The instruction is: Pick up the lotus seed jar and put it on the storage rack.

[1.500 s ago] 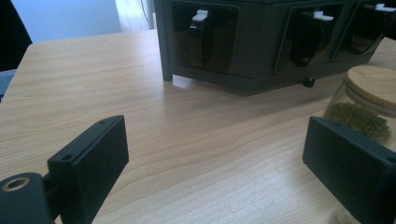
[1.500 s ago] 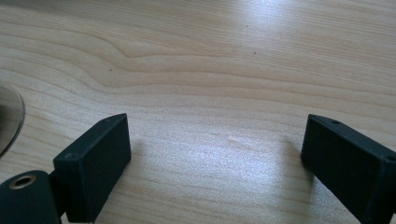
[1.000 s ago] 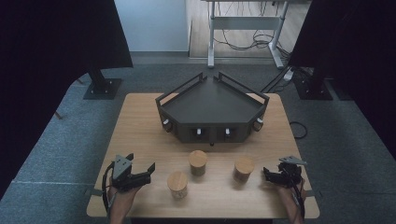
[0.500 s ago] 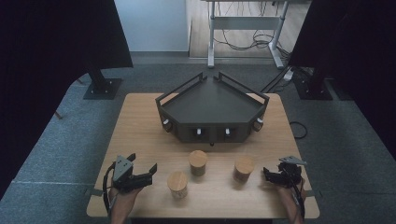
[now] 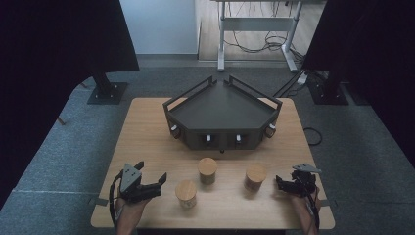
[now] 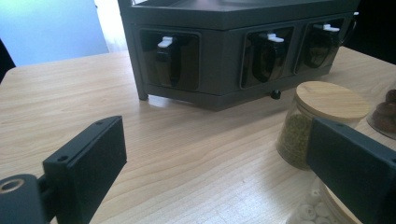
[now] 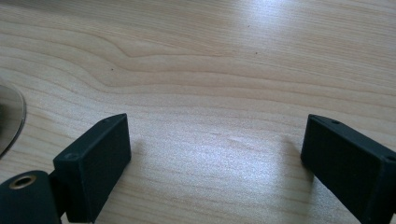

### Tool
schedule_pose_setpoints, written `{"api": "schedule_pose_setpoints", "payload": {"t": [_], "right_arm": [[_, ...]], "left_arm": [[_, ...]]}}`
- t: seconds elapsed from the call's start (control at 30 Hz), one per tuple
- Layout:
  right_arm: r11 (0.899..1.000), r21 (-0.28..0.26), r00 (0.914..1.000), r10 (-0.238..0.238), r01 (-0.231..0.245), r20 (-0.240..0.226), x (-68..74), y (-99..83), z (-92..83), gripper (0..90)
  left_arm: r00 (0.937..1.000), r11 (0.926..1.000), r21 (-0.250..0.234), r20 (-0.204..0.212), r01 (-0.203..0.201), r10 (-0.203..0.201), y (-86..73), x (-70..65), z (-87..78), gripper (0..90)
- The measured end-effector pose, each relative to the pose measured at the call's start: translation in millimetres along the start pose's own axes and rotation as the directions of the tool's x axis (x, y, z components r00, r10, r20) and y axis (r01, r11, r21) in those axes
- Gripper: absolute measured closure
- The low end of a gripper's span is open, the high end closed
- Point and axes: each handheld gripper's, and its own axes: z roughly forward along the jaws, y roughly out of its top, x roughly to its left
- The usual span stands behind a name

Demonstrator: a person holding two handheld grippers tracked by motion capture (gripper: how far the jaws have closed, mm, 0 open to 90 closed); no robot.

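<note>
Jars with wooden lids are standing in a loose row across the near half of the wooden table (image 5: 147,127), in front of a dark angular rack (image 5: 222,115) whose front faces are showing small white-tipped levers. The left jar (image 5: 186,192) is sitting nearest the person's edge; the middle jar (image 5: 207,170) is standing a little farther back, close to the rack's front; the right jar (image 5: 255,176) is sitting off toward the right hand. In the high view the left gripper (image 5: 159,180) is lying low over the table just beside the left jar, its jaws spread and pointing toward that jar without touching it. In the left gripper view the two black jaws are standing wide apart with bare tabletop between them, the middle jar (image 6: 322,122), filled with greenish grains, is showing just behind the right-hand jaw, and the left jar (image 6: 317,210), holding pale round pieces, is peeking out beneath that jaw. The right gripper (image 5: 281,183) is resting near the table's right front corner, close to the right jar but apart from it. In the right gripper view its jaws are likewise spread, pinching nothing, with bare wood grain lying between them.
</note>
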Motion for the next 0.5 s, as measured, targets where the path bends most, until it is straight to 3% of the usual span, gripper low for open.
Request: {"api": "schedule_pose_setpoints", "payload": {"t": [0.5], "right_arm": [[1.0,0.0,1.0,0.0,0.0,0.0,0.0,0.0,0.0,7.8]], "left_arm": [[0.9995,0.9999,0.005,0.029,-0.013,0.013,-1.6,-10.7,3.0,4.4]]}}
